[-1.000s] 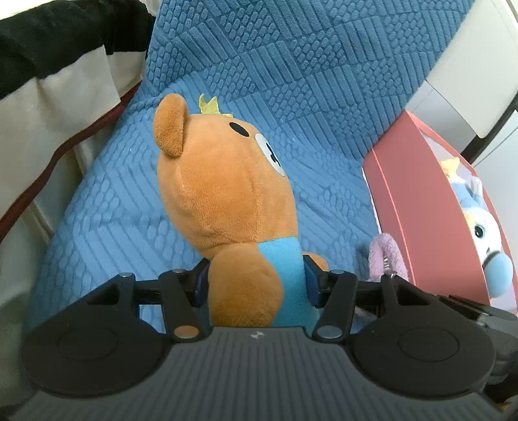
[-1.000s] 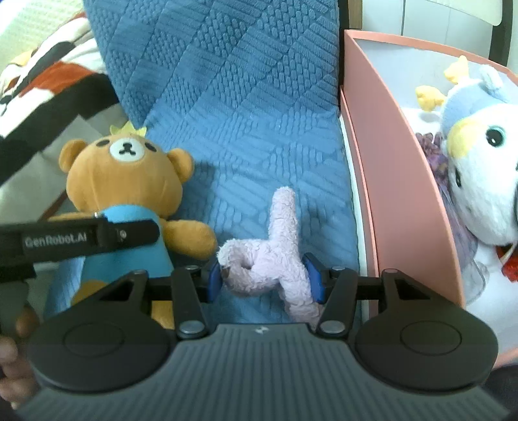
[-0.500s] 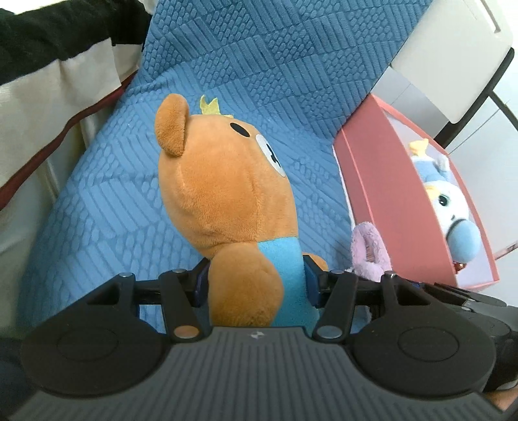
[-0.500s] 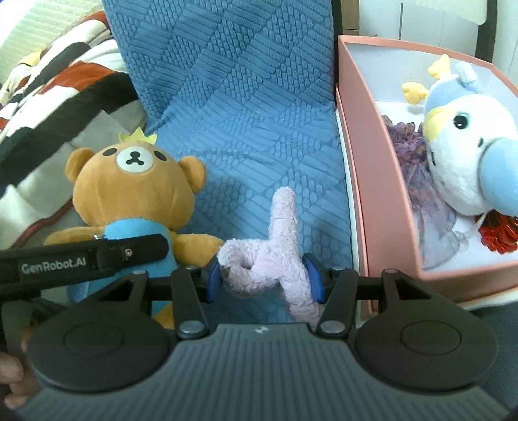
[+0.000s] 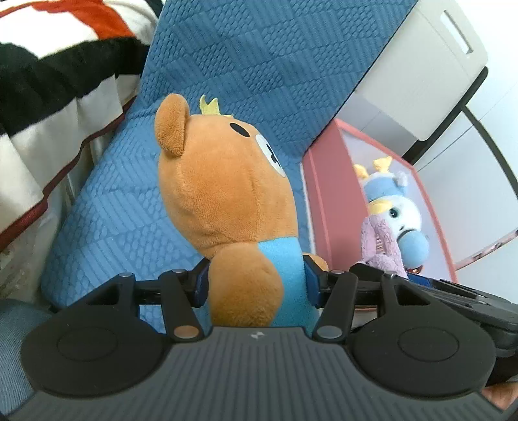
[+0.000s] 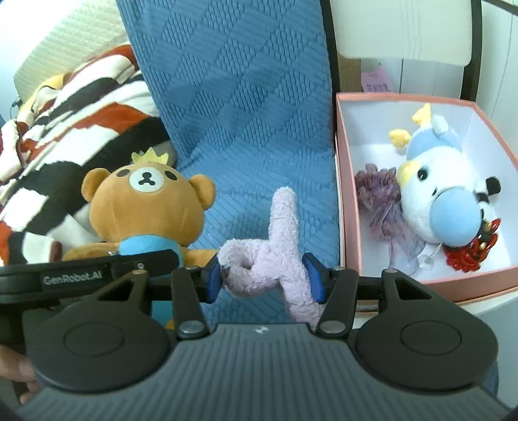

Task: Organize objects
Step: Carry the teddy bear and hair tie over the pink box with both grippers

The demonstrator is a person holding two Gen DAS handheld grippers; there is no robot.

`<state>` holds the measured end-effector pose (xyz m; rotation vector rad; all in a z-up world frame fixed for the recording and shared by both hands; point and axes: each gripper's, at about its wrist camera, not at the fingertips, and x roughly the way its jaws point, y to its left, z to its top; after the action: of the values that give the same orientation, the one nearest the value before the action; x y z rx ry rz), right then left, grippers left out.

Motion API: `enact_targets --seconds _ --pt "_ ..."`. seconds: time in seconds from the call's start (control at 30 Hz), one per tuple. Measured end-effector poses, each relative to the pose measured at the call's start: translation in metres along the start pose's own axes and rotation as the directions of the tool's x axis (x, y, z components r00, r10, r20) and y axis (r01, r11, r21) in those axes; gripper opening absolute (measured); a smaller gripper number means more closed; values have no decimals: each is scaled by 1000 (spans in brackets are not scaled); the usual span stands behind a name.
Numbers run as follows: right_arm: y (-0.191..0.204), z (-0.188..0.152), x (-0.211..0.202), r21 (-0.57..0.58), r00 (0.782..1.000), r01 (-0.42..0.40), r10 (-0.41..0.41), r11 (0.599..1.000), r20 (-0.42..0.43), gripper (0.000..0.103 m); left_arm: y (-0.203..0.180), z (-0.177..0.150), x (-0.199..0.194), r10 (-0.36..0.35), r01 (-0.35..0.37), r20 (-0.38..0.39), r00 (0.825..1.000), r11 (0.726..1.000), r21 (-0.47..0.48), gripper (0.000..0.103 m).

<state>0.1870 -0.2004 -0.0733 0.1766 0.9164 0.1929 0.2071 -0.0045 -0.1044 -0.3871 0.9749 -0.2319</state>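
Observation:
My left gripper (image 5: pixel 255 285) is shut on the body of an orange teddy bear (image 5: pixel 223 191) in a blue shirt and holds it upright above the blue quilted cover (image 5: pixel 259 64). The bear also shows in the right wrist view (image 6: pixel 145 207), at the left. My right gripper (image 6: pixel 264 275) is shut on a fluffy pink plush piece (image 6: pixel 275 252), just left of the pink box (image 6: pixel 344 226). The pink piece also shows in the left wrist view (image 5: pixel 382 243). Inside the box lie a blue-and-white plush bird (image 6: pixel 437 194), a purple tuft (image 6: pixel 378 191) and a red item (image 6: pixel 472 256).
A striped black, white and orange blanket (image 6: pixel 64 107) is bunched at the left. A white chair (image 6: pixel 404 29) stands behind the box. The pink box (image 5: pixel 327 194) is to the right of the bear in the left wrist view.
Both grippers have risen with their toys still held. The box interior has come into fuller view, and the pink piece has moved closer to the box.

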Motion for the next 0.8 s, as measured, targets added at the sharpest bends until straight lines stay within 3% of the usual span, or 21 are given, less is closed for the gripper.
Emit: enact_targets --seconds 0.37,0.8 --pt "-20 39 -55 -4 997 -28 28 1000 74 55 -55 31 -36 -21 20 32 999 1000 15 62" --pt "-70 74 -101 35 984 -15 9 999 179 55 -142 73 -42 -62 53 64 996 990 128 62"
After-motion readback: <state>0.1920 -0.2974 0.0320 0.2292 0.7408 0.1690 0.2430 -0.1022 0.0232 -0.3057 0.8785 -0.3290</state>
